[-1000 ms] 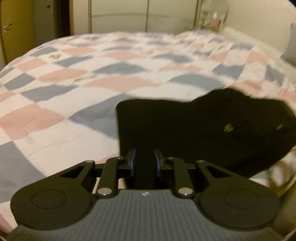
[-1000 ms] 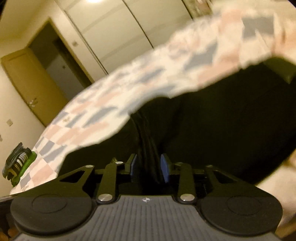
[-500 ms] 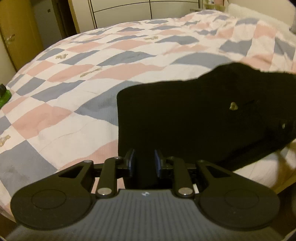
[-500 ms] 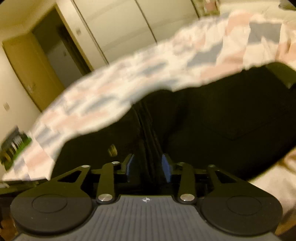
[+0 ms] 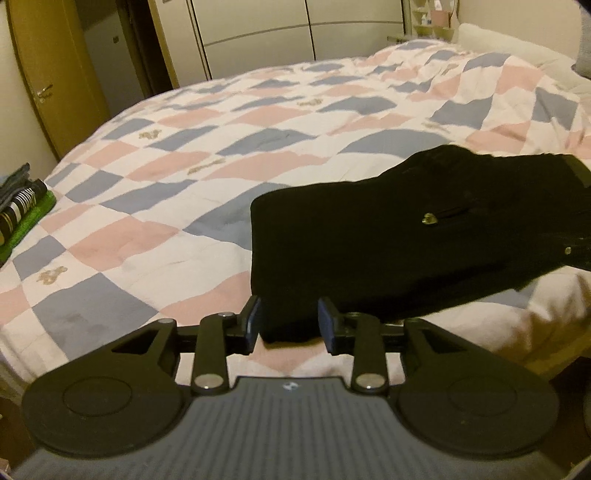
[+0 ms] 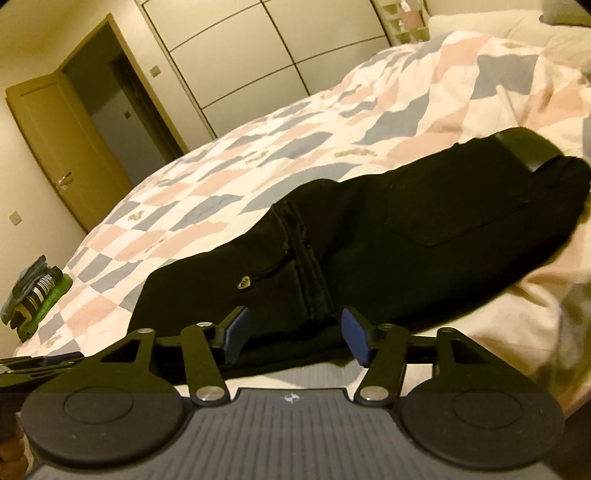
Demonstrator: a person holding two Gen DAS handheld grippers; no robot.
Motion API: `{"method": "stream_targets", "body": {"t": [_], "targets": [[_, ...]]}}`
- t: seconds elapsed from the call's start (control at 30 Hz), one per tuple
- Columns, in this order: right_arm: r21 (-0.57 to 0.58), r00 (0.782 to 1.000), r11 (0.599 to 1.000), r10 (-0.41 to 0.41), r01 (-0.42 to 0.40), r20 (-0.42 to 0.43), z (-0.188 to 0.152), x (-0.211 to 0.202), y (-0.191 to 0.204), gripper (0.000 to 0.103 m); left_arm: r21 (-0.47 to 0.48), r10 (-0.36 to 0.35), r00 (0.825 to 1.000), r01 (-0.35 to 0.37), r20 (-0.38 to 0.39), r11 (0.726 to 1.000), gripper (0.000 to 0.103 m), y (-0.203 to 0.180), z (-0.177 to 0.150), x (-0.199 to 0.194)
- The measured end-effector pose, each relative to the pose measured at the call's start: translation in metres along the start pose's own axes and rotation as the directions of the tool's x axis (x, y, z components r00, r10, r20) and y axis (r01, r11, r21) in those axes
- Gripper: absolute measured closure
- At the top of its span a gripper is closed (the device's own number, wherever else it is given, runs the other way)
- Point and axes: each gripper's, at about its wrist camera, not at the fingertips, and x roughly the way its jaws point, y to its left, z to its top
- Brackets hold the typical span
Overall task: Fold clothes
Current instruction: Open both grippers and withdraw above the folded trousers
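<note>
Black trousers (image 5: 388,243) lie folded on the checked quilt (image 5: 221,147), with a small metal badge by a pocket. In the left wrist view their near corner sits between the blue pads of my left gripper (image 5: 290,326), which is open, its pads off the cloth. From the right wrist the trousers (image 6: 388,236) stretch from the near edge up to the waistband at the right. My right gripper (image 6: 295,334) is open wide, with the trousers' near edge lying loose between its fingers.
A stack of folded clothes (image 5: 22,210) sits at the bed's left edge, the same stack (image 6: 37,291) showing in the right wrist view. White wardrobe doors (image 5: 258,33) and a wooden door (image 6: 62,147) stand beyond the bed. The quilt (image 6: 258,155) lies bare behind the trousers.
Both grippers were shut on the black trousers and have opened. The trousers have settled flat on the quilt, and both cameras have drawn back a little.
</note>
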Motion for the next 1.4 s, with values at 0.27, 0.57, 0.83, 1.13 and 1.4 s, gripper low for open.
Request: {"method": "stream_targets", "body": {"t": [0.27, 0.57, 0.83, 1.13, 1.4], "targets": [[-0.02, 0.998, 1.0, 0.003, -0.002, 0.057, -0.014, -0.041, 0.003, 0.039, -0.004, -0.004, 0.999, 0.004, 0.051, 1.0, 0.07, -0.003, -0.015, -0.039], [-0.013, 0.993, 1.0, -0.022, 0.023, 0.118, -0.021, -0.079, -0.007, 0.037, 0.012, -0.031, 0.995, 0.03, 0.1, 0.999, 0.067, -0.012, -0.023, -0.069], [-0.004, 0.983, 0.995, -0.097, 0.099, 0.157, -0.016, -0.097, -0.027, 0.031, 0.052, -0.057, 0.992, 0.051, 0.114, 0.997, 0.064, -0.031, -0.021, -0.076], [0.037, 0.98, 0.986, -0.166, 0.163, 0.114, -0.005, -0.07, -0.058, 0.03, 0.082, -0.074, 0.996, 0.07, 0.052, 0.994, 0.064, -0.051, -0.013, -0.048], [0.014, 0.982, 0.985, -0.174, 0.173, 0.077, 0.001, -0.054, -0.066, 0.029, 0.039, -0.08, 0.997, 0.08, 0.0, 0.996, 0.064, -0.047, -0.009, -0.025]]}}
